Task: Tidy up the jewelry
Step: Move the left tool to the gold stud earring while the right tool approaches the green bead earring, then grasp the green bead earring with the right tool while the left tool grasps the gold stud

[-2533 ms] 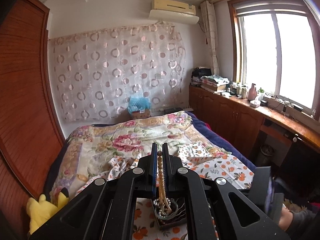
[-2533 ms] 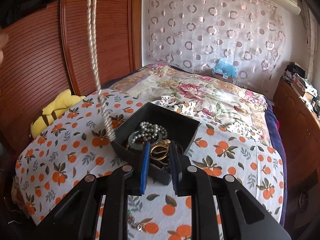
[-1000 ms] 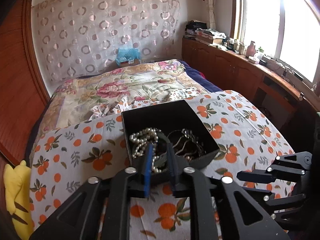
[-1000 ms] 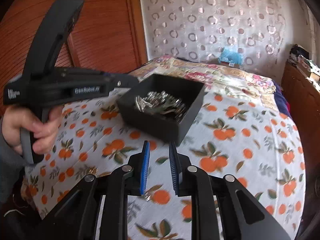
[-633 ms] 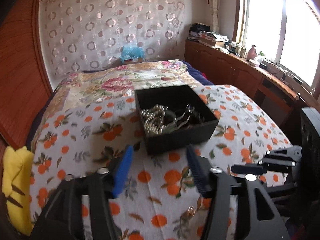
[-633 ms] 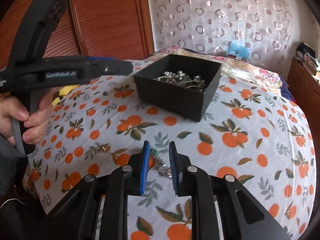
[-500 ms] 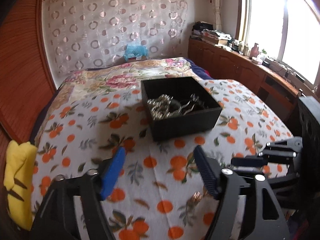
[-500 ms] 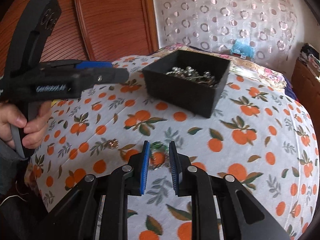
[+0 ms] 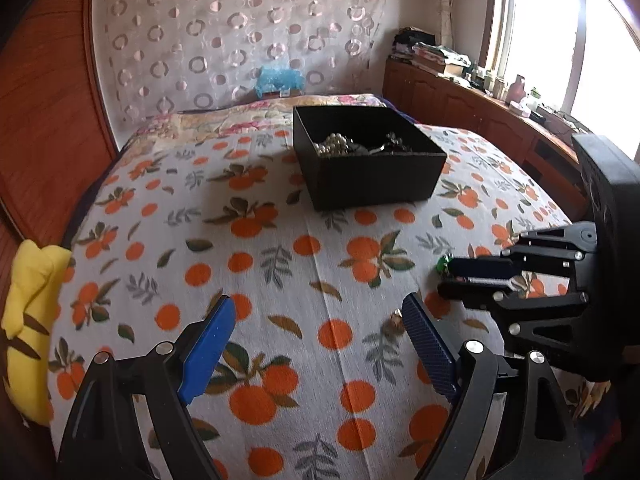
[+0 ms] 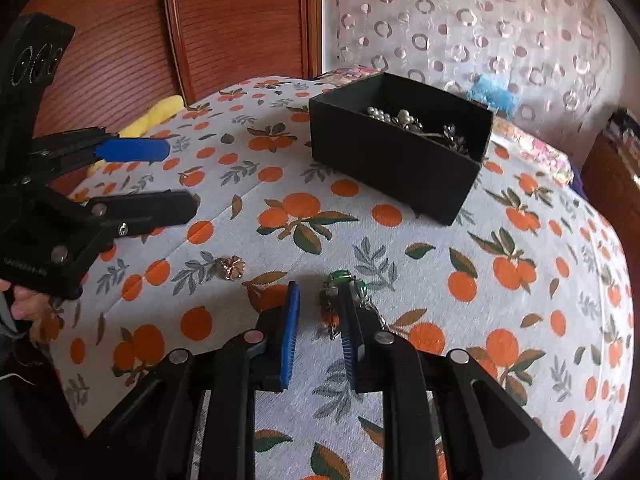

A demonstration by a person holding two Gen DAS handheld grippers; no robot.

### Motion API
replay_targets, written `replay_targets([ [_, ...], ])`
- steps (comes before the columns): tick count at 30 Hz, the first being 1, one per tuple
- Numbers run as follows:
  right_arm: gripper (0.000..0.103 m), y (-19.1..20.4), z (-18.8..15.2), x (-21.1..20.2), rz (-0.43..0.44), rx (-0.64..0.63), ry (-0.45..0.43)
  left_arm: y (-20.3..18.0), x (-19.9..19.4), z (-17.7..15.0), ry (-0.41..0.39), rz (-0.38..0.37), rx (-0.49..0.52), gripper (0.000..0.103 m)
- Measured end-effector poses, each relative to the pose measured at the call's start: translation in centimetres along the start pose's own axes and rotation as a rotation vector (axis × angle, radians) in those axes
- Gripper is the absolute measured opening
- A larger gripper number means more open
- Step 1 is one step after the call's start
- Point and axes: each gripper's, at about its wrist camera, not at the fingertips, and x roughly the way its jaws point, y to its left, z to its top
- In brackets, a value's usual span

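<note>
Left tool (image 9: 316, 320) hovers level over the bed, jaws spread wide; right tool (image 10: 318, 300), jaws parted, straddles the green jewelry (image 10: 340, 280).

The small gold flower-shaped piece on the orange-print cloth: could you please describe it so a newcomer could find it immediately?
Start at the black box on the orange-print cloth. Come toward the near edge, left of the green piece: the gold flower lies alone there. It is rosy gold and petal-shaped, with no green stones.

The left tool (image 9: 316, 324) hovers low with its blue-padded fingers (image 9: 208, 336) spread wide, nothing between them. To its right the right tool (image 10: 318, 304) points across it, fingers narrowly parted and unclamped. A hand (image 10: 24, 304) grips the left tool's handle.
</note>
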Motion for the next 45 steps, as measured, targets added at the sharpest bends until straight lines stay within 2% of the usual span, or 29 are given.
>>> replay_targets([
  [1, 0.021, 0.1, 0.1, 0.1, -0.005, -0.004, 0.002, -0.1, 0.1, -0.1, 0.005, 0.0, 0.001, 0.082],
  [3, 0.009, 0.0, 0.2, 0.1, -0.016, -0.008, 0.004, -0.4, 0.3, -0.4, 0.015, -0.002, 0.007, 0.082],
  [4, 0.006, -0.1, 0.2, 0.1, -0.038, 0.001, 0.007, -0.6, 0.4, -0.6, 0.018, -0.002, 0.01, 0.082],
  [14, 0.006, -2.1, -0.2, -2.9, -0.032, 0.092, -0.087, -3.0, 0.9, -0.9, 0.039, -0.02, 0.049, 0.081],
  [15, 0.006, -2.2, -0.1, -3.2, -0.034, 0.091, -0.09, -3.2, 0.9, -0.9, 0.039, -0.023, 0.053, 0.08],
  [18, 0.006, -2.6, -0.1, -4.0, -0.039, 0.098, -0.105, -3.4, 1.1, -0.9, 0.045, -0.033, 0.049, 0.065],
  [25, 0.006, -3.0, -0.4, -4.8, -0.042, 0.109, -0.112, -3.9, 1.5, -1.3, 0.054, -0.056, 0.043, 0.05],
  [29, 0.006, -3.2, -0.8, -4.9, -0.048, 0.108, -0.106, -4.4, 1.7, -1.4, 0.065, -0.059, 0.056, 0.035],
  [39, 0.006, -3.6, -0.9, -5.0, -0.046, 0.115, -0.106, -4.8, 1.9, -1.4, 0.062, -0.049, 0.078, 0.031],
  [45, 0.006, -3.6, -0.9, -5.0, -0.045, 0.114, -0.105, -5.1, 1.9, -1.3, 0.05, -0.032, 0.088, 0.013],
])
